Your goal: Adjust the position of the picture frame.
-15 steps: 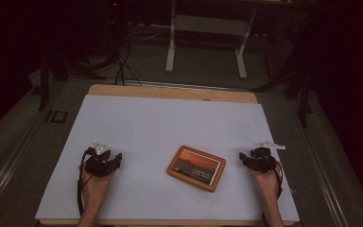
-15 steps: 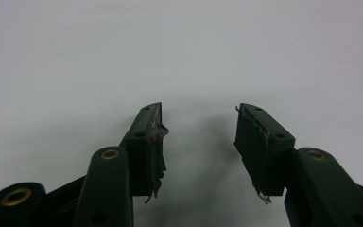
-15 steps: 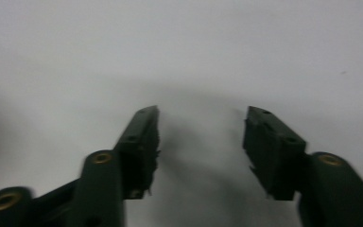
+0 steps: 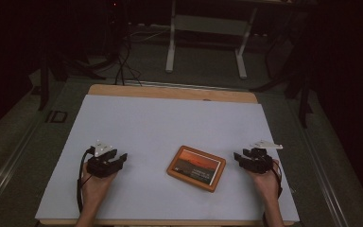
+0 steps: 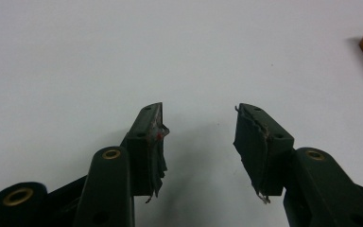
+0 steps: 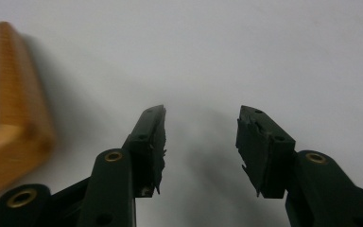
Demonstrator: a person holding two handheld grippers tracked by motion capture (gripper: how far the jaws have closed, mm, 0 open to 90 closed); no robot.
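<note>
You see white sheet covering wooden table, bare wood strip at far edge. Beyond it, white stand legs and, probably, dark cables on floor far left.

A flat wooden-framed picture with an orange sunset scene is lying face-up and slightly skewed on the white tabletop, between both sets of jaws, nearer the right ones.
</note>
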